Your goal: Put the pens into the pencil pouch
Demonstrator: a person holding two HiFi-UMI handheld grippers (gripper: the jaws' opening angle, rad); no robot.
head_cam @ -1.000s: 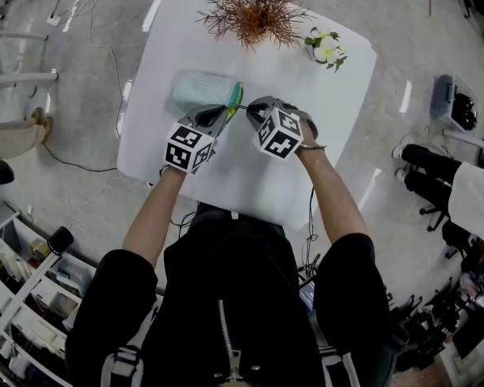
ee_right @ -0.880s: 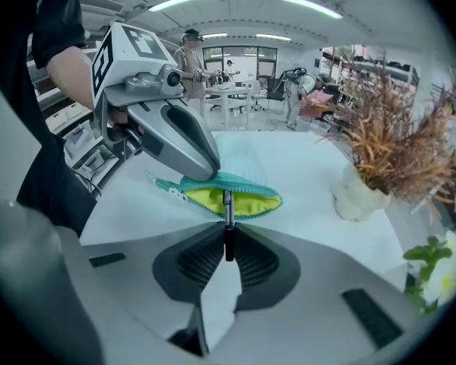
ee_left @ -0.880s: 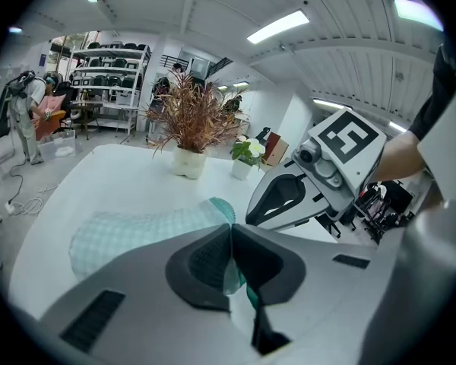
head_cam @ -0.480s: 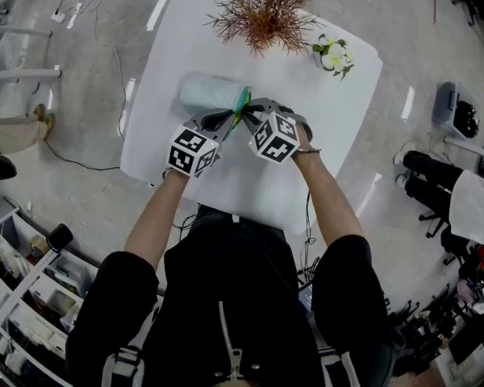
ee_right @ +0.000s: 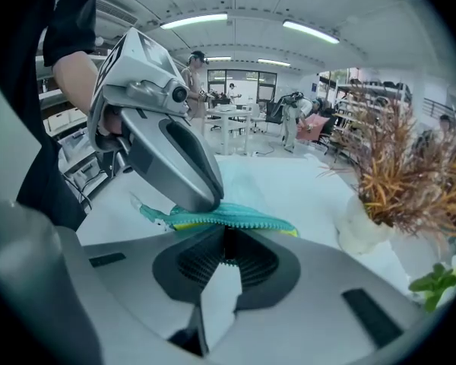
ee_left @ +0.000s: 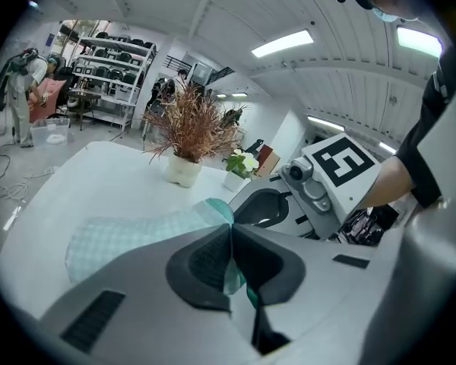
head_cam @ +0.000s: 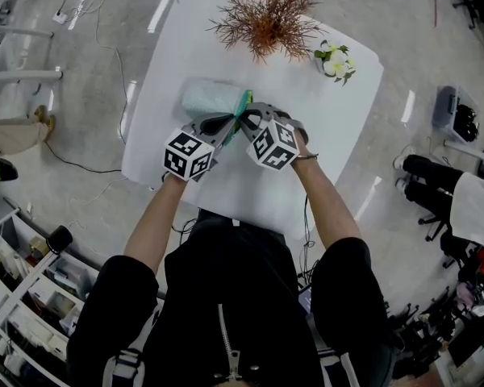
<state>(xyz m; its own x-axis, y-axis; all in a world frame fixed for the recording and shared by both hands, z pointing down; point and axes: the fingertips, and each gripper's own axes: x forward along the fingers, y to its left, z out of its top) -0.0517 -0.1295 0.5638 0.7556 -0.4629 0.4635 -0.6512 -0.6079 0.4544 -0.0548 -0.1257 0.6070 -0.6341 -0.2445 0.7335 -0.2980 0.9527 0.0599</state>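
A pale teal checked pencil pouch [head_cam: 212, 98] lies on the white table [head_cam: 306, 168], its zip end toward me. My left gripper [head_cam: 231, 120] is shut on the pouch's fabric at that end; teal cloth [ee_left: 232, 276] shows between its pads. My right gripper [head_cam: 247, 118] meets it tip to tip and is shut on the teal zip edge [ee_right: 235, 217]. In the right gripper view the left gripper [ee_right: 204, 198] comes down onto the same edge, just above the right gripper [ee_right: 225, 239]. No pen shows in any view.
A dried reddish plant in a white pot [head_cam: 262, 14] and a small pot of white flowers [head_cam: 332, 55] stand at the table's far side. Bare tabletop lies between the grippers and me. People and shelving are in the background.
Both grippers stay shut on the pouch's zip end. The right gripper has shifted a little toward me, and the zip end has lifted slightly.
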